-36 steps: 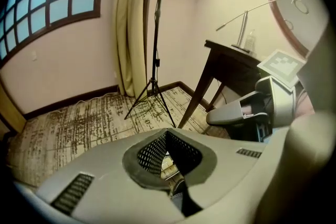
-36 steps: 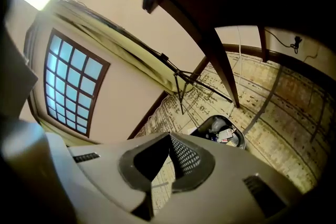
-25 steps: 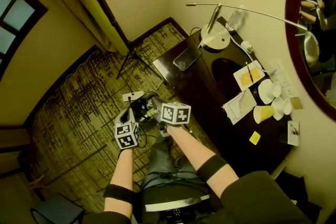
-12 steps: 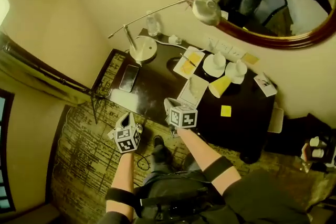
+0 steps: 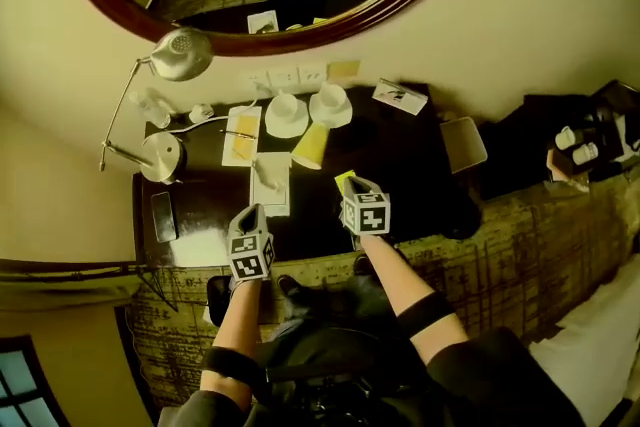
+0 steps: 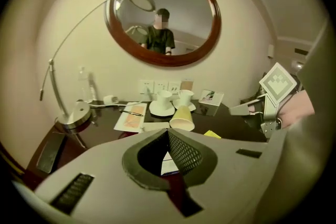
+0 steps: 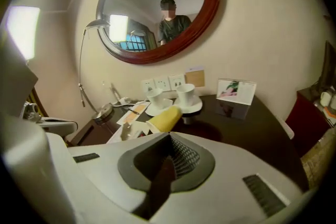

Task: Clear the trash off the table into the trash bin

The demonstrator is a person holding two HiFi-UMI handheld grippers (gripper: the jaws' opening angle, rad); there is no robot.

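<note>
"Two grippers on record. Condition?"

"Left gripper (image 5: 254, 213) and right gripper (image 5: 354, 187) both hang over the near edge of the dark table (image 5: 420, 177). Jaws are pressed together with nothing between them (each gripper view confirms it)."

"Location of the trash?"

"On the table. A yellow note (image 5: 343, 178) lies just beside the right gripper's tip. A white sheet (image 5: 278, 200) with a crumpled scrap on it lies just beyond the left gripper. Farther in, a yellow paper cup (image 5: 310, 147) lies on its side, just in front of two white cups on saucers (image 5: 286, 115)."

"Beyond that?"

"Lamp base (image 5: 160, 157) at left, wall sockets (image 5: 285, 75), then the oval mirror (image 5: 250, 43)."
</note>
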